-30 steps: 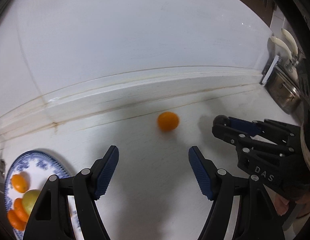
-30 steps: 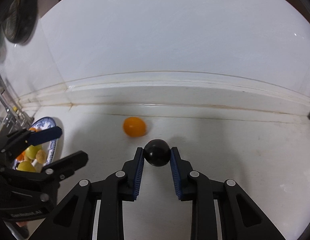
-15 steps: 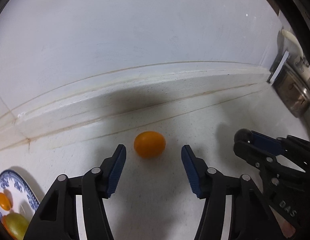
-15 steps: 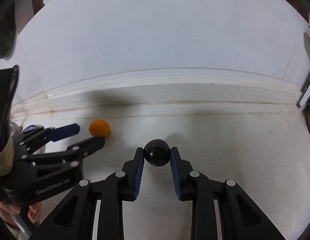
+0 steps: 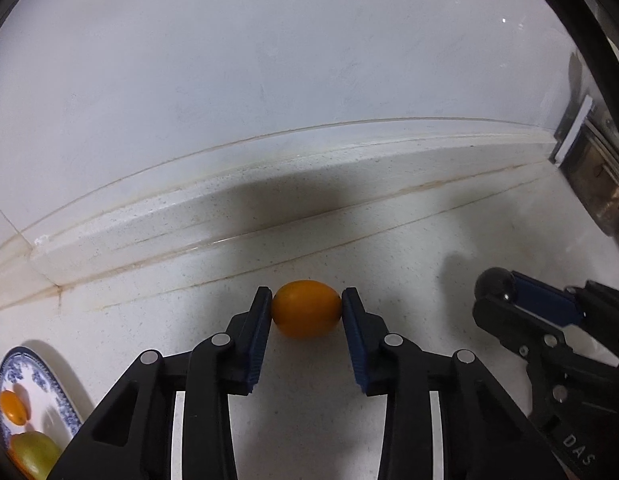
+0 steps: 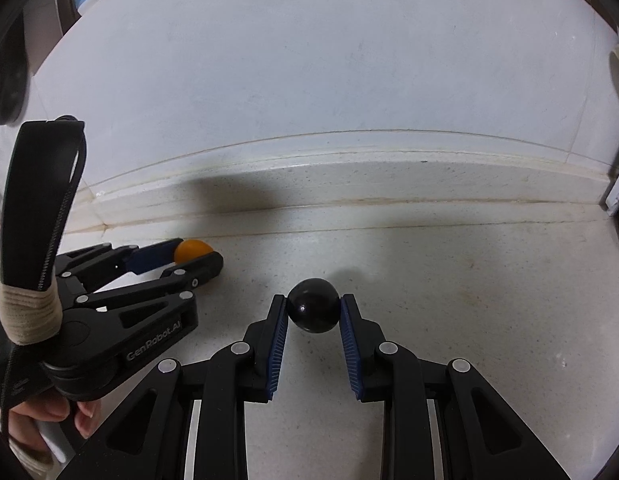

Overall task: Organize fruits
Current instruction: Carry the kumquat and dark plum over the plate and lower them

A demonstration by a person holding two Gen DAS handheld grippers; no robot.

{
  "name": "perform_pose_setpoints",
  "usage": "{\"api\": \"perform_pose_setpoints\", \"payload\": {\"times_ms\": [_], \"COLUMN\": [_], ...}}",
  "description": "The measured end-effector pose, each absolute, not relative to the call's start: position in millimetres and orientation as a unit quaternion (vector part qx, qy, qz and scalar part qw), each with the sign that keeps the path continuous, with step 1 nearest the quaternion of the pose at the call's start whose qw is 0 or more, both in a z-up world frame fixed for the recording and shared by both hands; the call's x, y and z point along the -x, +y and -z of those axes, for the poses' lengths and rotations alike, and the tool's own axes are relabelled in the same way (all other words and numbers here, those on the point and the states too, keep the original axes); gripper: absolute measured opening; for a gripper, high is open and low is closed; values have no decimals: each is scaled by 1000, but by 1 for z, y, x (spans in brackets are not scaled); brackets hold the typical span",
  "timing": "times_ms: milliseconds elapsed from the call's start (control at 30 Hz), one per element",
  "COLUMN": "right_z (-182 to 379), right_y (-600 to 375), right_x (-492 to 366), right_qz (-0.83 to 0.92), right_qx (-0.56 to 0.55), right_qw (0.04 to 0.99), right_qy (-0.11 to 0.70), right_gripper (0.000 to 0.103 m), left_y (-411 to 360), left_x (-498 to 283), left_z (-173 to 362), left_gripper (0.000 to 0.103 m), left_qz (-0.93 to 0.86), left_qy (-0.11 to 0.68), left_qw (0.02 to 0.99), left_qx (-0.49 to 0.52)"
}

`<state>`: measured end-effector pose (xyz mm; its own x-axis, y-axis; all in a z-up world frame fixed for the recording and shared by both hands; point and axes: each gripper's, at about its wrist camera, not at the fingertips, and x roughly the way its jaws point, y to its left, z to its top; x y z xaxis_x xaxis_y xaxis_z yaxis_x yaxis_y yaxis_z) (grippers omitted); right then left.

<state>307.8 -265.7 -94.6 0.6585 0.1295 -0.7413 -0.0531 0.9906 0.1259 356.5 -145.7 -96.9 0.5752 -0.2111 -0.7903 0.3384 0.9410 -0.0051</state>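
Observation:
A small orange fruit (image 5: pixel 306 312) lies on the white counter, and my left gripper (image 5: pixel 305 300) is closing on it, its blue pads (image 5: pixel 261 320) touching both sides. The right wrist view shows the same grip from the side: left gripper (image 6: pixel 199 256), orange fruit (image 6: pixel 191 249). My right gripper (image 6: pixel 313 300) is shut on a round black fruit (image 6: pixel 313 312) held just over the counter. It shows at the right of the left wrist view as right gripper (image 5: pixel 495 294) with the black fruit (image 5: pixel 494 285). A blue-patterned plate (image 5: pixel 65 404) at the lower left holds an orange piece (image 5: pixel 13 406) and a yellow-green fruit (image 5: pixel 33 452).
A raised white ledge (image 5: pixel 269 200) runs along the wall behind both fruits. A metal pot (image 5: pixel 597 184) stands at the far right. A person's hand (image 6: pixel 49 416) holds the left gripper's handle.
My left gripper moved forward until the orange fruit sat between its jaws, then the jaws narrowed onto it. The right gripper shifted a little, keeping the black fruit.

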Motion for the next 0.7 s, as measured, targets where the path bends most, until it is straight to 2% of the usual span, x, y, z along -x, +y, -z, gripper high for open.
{"api": "perform_pose_setpoints", "payload": {"times_ms": [700], "right_z": [45], "right_y": [-229], "right_x": [-252], "right_qz": [-103], "right_qx": [-29], "right_qw": [925], "right_qy": [365], "right_gripper": [28], "left_y": [-89], "left_x": [-270], "left_z": [34], "left_gripper": [35], "left_qz": [175], "left_qy": [371], "left_qw": [911], "left_qx": [-50]}}
